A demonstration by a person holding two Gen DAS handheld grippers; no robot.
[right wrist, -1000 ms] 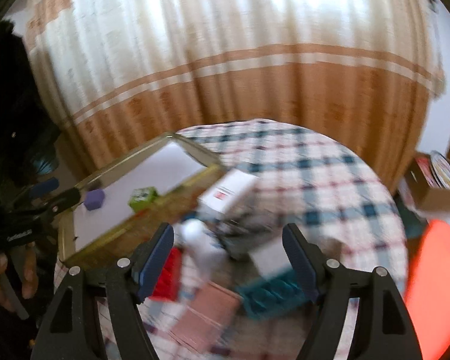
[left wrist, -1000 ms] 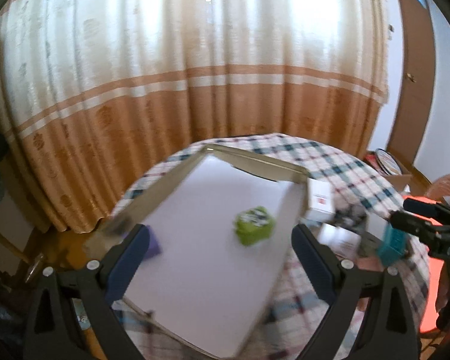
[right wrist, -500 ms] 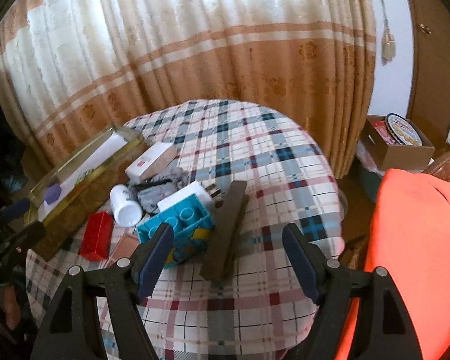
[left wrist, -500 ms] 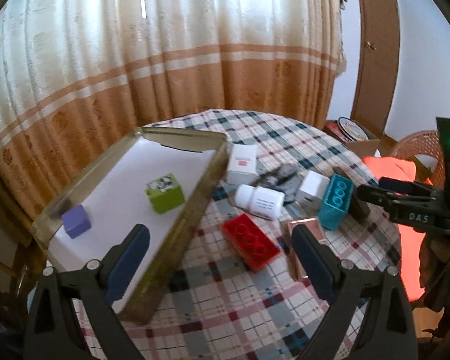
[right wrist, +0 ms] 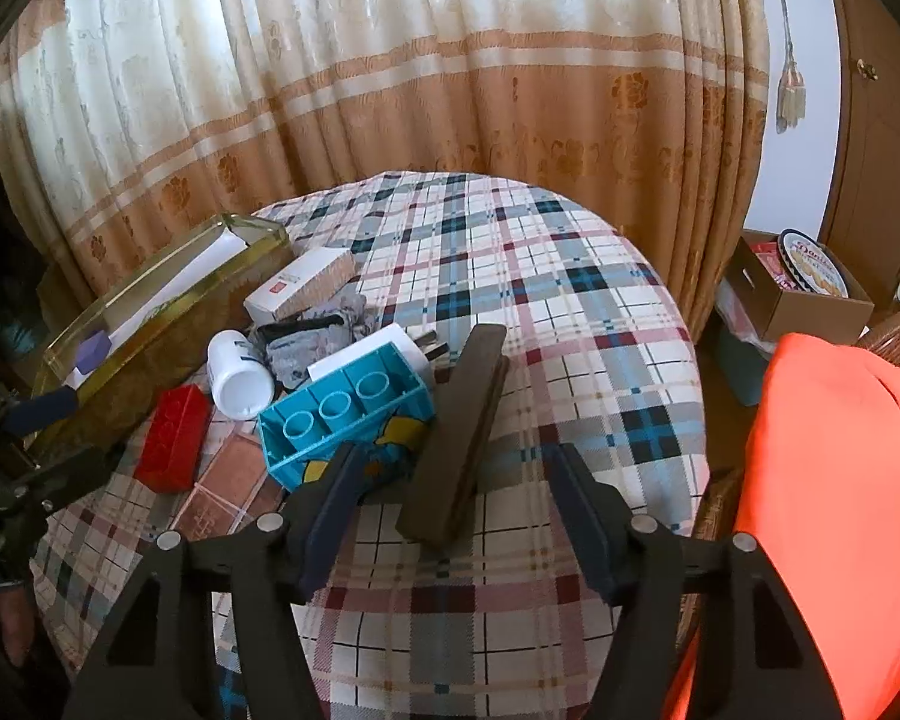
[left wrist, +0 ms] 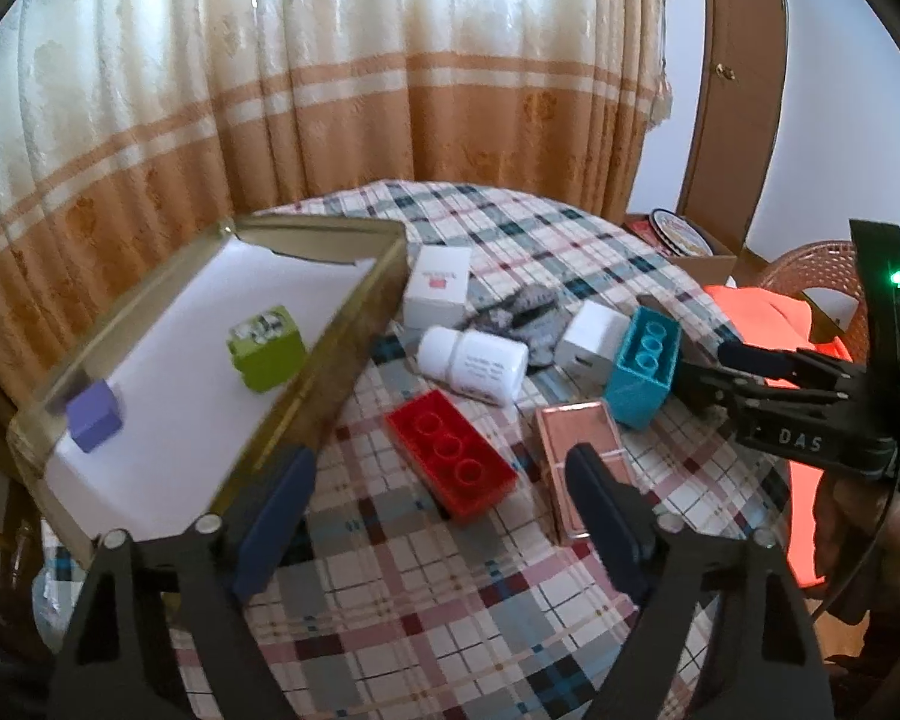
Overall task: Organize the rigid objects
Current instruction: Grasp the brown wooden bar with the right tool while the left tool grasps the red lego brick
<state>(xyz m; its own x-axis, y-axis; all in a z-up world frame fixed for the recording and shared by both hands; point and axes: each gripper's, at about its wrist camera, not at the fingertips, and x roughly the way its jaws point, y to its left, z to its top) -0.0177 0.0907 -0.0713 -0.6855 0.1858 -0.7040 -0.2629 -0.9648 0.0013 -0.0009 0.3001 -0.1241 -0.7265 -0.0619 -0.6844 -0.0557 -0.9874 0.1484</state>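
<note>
Your left tongs [left wrist: 432,492] were closing over the plaid-clothed round surface [left wrist: 510,222], nothing pinched, the studded red plastic brick [left wrist: 450,461] lying between their tips at frame centre. Your right tongs [right wrist: 450,480] were closing too, gaping around a dark flat bar [right wrist: 457,432] beside the ribbed teal brick [right wrist: 345,411], untouched.

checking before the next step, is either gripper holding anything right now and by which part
Nothing is held. The left gripper has its jaws closing over the red plastic building brick, the right gripper over the dark brown flat bar, neither gripped yet.
</note>
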